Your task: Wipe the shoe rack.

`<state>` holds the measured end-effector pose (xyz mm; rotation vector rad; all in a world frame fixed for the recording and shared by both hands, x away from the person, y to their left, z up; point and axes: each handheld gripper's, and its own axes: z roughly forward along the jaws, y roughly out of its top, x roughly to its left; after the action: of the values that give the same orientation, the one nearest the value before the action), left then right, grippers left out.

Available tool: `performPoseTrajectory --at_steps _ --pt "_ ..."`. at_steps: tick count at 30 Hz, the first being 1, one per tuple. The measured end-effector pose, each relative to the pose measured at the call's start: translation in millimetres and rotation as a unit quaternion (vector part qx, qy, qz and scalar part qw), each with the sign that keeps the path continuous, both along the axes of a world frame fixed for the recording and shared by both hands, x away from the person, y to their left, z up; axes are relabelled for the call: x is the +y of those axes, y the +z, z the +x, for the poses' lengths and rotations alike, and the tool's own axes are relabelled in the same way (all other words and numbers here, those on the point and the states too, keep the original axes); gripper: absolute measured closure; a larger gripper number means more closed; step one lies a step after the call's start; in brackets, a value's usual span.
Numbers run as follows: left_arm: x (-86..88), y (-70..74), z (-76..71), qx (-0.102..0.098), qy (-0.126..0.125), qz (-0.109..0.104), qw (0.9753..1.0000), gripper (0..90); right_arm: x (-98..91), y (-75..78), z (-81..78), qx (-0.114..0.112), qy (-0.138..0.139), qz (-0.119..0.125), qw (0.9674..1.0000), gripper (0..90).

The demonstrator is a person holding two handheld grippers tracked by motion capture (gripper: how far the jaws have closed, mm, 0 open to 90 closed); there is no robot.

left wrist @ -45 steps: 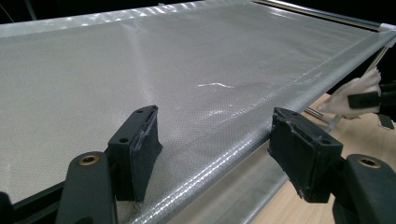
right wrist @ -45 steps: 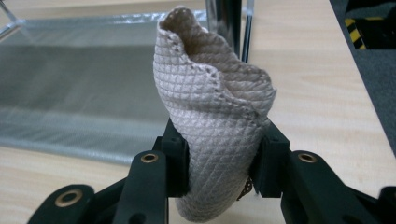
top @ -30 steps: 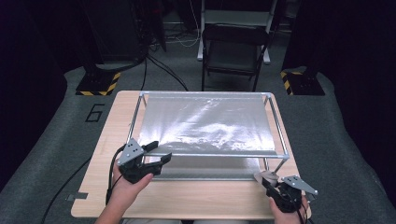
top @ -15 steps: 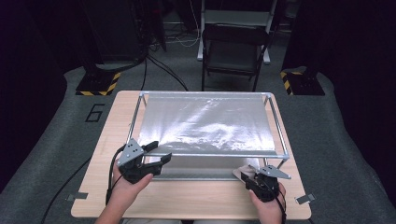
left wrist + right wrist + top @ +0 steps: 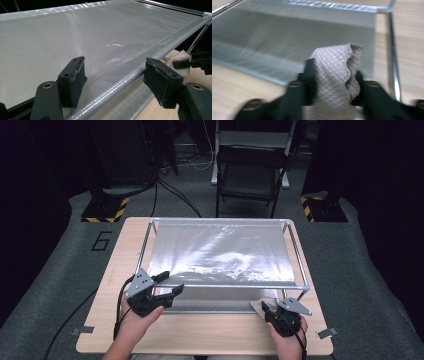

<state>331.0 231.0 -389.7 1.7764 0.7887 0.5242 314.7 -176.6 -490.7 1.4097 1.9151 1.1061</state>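
Note:
A silvery mesh sheet (image 5: 220, 252) (image 5: 75, 32) (image 5: 287, 37) is stretched over a metal frame (image 5: 299, 265) (image 5: 392, 50) on the wooden table (image 5: 210, 335). My left gripper (image 5: 172, 284) (image 5: 115, 67) is open and straddles the sheet's near left edge, with one jaw over the sheet and one off its edge, and neither pad presses on it. My right gripper (image 5: 270, 311) (image 5: 334, 72) is by the frame's near right corner. Its jaws have just been closing and are shut on a beige waffle-weave cloth (image 5: 260, 304) (image 5: 337, 75) (image 5: 180, 61).
A lower strip of the sheet (image 5: 215, 306) lies on the table under the frame's front rail. Behind the table stands a dark folding chair (image 5: 250, 175). Yellow-and-black striped bases (image 5: 102, 212) (image 5: 322, 210) sit on the floor at both far corners.
My right gripper moved left along the table's front with the cloth, up to the frame's near right corner. The left gripper stayed where it was.

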Motion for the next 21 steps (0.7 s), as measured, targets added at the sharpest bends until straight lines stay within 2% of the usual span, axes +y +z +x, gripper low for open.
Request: performPoseTrajectory --at_steps 1,5,7,8,10,13,14,15,16,17,18,19,20,21 --pt "0.1 0.1 0.1 0.0 0.0 0.0 1.0 33.2 1.6 0.6 2.0 0.012 0.01 0.007 0.9999 74.8" --pt "0.1 0.0 0.2 0.0 -0.001 0.001 1.0 33.3 7.2 9.1 0.2 -0.001 0.036 0.051 0.9981 74.7" --pt "0.2 0.0 0.2 0.0 -0.001 0.001 1.0 33.3 11.9 12.4 0.5 0.0 0.044 0.073 0.9964 74.6" --pt "0.1 0.1 0.2 0.0 -0.001 0.001 1.0 33.3 11.9 12.4 0.5 0.0 0.044 0.073 0.9964 74.6" --pt "0.1 0.1 0.0 0.0 0.0 0.0 1.0 33.2 16.7 9.0 6.0 0.005 0.046 0.055 0.9974 73.4" --pt "0.1 0.0 -0.1 0.0 0.0 0.0 1.0 33.2 14.9 -5.5 17.7 0.019 0.032 0.037 0.9986 70.9" --pt "0.1 -0.1 -0.1 0.0 0.0 0.0 1.0 33.3 13.3 -9.3 19.5 0.03 0.02 0.022 0.9991 69.8" --pt "0.1 -0.2 0.0 -0.001 0.0 0.0 1.0 33.3 13.4 -12.5 20.4 0.032 0.01 0.023 0.9992 68.4" --pt "0.2 -0.1 0.1 0.0 -0.001 0.0 1.0 33.2 11.6 -15.5 22.3 0.032 0.013 0.001 0.9994 67.0" --pt "0.1 0.0 0.2 0.0 -0.001 0.0 1.0 33.3 13.2 -17.7 22.7 0.037 0.002 -0.002 0.9993 65.3" --pt "0.1 -0.1 0.2 0.0 -0.001 0.0 1.0 33.3 14.1 -19.1 23.2 0.03 0.003 0.0 0.9996 63.8" --pt "0.0 -0.1 0.1 0.0 0.0 0.0 1.0 33.3 13.7 -21.7 24.7 0.029 -0.006 -0.026 0.9992 61.8" --pt "0.0 -0.1 0.1 0.0 0.0 0.0 1.0 33.3 13.7 -21.7 24.7 0.029 -0.006 -0.026 0.9992 61.8" --pt "-0.3 -0.3 -0.1 -0.002 0.001 -0.001 1.0 33.3 14.7 -24.5 25.9 0.025 -0.012 -0.036 0.999 57.3"
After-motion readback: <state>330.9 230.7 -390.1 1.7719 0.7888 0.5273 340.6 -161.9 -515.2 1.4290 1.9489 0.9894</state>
